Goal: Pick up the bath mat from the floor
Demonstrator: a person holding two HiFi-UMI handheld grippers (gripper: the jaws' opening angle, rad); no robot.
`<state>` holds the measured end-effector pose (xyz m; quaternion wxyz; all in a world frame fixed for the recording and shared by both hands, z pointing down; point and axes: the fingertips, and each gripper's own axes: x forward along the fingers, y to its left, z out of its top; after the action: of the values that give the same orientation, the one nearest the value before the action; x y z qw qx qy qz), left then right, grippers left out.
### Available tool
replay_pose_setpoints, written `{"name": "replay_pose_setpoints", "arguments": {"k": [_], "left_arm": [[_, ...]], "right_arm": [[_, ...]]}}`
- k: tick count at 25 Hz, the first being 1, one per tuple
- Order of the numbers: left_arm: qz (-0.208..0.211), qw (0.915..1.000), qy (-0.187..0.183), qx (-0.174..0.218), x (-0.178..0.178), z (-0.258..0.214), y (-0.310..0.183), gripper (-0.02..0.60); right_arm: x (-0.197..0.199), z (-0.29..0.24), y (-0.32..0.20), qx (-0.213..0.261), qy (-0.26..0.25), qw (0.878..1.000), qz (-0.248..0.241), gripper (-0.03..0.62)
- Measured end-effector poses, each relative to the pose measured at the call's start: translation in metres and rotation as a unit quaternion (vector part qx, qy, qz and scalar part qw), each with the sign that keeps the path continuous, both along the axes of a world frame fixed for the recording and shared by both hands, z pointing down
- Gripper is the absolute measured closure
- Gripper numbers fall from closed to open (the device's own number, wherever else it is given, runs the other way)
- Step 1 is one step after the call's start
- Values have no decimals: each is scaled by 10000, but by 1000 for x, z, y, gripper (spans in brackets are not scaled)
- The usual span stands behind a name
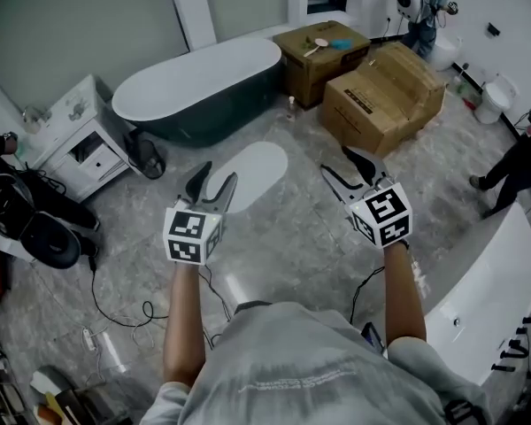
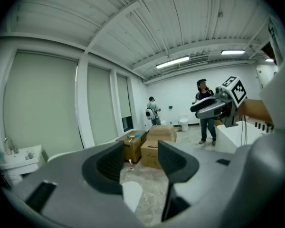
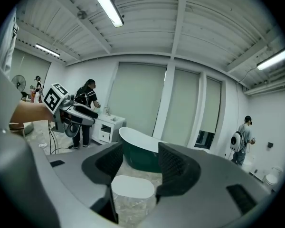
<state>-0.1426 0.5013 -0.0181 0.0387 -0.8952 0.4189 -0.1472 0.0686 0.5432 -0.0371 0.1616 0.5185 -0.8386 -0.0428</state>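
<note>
Lying flat on the grey floor is one bath mat (image 1: 261, 166), a plain white oval, just near of the one dark bathtub (image 1: 203, 91) and left of two cardboard boxes (image 1: 385, 100). Two grippers (left gripper (image 1: 216, 175), right gripper (image 1: 338, 162)) hover at its near side, jaws wide apart and empty.

Grey marbled floor (image 1: 288, 233). Dark freestanding bathtub (image 1: 203, 87) beside two cardboard boxes (image 1: 385, 100); white vanity cabinet (image 1: 80, 140) at left. Ceiling strip light (image 3: 104, 4) lit.
</note>
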Motion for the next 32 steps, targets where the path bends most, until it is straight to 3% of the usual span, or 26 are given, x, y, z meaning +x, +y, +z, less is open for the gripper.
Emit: {"name": "replay_pose_setpoints", "arguments": {"k": [8,13,19,26,32], "left_arm": [[24,9996,-21,-285,25,33,-14,353],[58,9998,1,-186,26,42,-61,353],[415,9988,-4,-265,32,66,-170,356],[569,9976,125,-361,41,55,-320,360],[543,9966,115,-614,44,77,-400,383]], "right_arm": [[26,34,-27,-332,18,9993,-157,361],[28,46,-77,-326,-45,9994,-128,361],[26,60,-178,-375,75,9993,-39,362],[34,39,-311,-402,114,9989,222,361],[38,59,-379,-771,-93,9960,439,361]]}}
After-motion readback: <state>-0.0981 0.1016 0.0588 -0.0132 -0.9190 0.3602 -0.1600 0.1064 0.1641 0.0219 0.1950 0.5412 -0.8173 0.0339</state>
